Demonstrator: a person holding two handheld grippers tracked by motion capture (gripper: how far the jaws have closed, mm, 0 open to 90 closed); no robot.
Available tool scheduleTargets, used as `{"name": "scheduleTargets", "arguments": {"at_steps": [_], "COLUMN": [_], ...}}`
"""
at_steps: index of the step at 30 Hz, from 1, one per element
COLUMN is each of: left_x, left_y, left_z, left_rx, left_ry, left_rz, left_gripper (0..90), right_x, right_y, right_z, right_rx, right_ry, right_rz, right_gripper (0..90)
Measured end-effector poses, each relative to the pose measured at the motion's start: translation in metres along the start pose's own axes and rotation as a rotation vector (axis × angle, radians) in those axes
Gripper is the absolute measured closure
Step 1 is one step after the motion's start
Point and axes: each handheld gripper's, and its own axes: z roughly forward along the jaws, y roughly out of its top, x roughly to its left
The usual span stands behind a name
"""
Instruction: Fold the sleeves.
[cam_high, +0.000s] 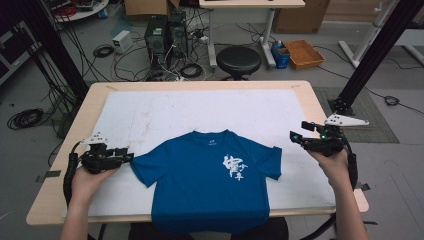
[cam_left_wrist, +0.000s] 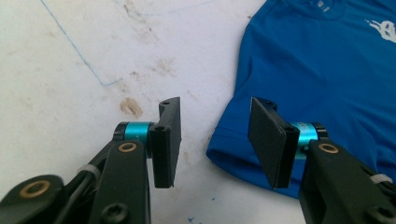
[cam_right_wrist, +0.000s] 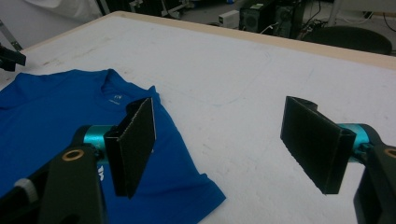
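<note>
Left gripper view | left gripper (cam_left_wrist: 212, 140) apart, straddling T-shirt (cam_left_wrist: 327, 84) sleeve hem | right gripper (cam_right_wrist: 224, 144) apart

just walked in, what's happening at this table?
A person holds a gripper in each hand over a blue T-shirt lying flat, front up, on the white table cover. The left gripper is at the shirt's sleeve, jaws part open with the sleeve's edge between them, pads not pressing on it. The right gripper hangs open beside the other sleeve, not touching it. Nothing is folded yet.

Blue T-shirt (cam_high: 210, 185), white print (cam_high: 234, 167), white table cover (cam_high: 200, 110)
</note>
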Motion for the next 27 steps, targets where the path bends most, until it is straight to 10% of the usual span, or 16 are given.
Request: {"name": "scheduleTargets", "arguments": {"at_steps": [16,27], "left_x": [-0.0024,-0.0054], "left_y": [-0.0028,-0.0030], "left_z": [0.0087,0.0062], "left_rx": [0.067,0.058], "left_ry": [0.025,0.016], "left_rz": [-0.019,-0.018], "left_gripper": [64.3,87.0], "right_x": [0.0015,0.0018], "right_y": [0.0002,0.0006], "right_z": [0.0000,-0.0009], "right_rx": [0.000,-0.009], "right_ry": [0.006,0.004], "right_rz": [0.000,-0.004], "right_gripper": [26.7,26.8]}}
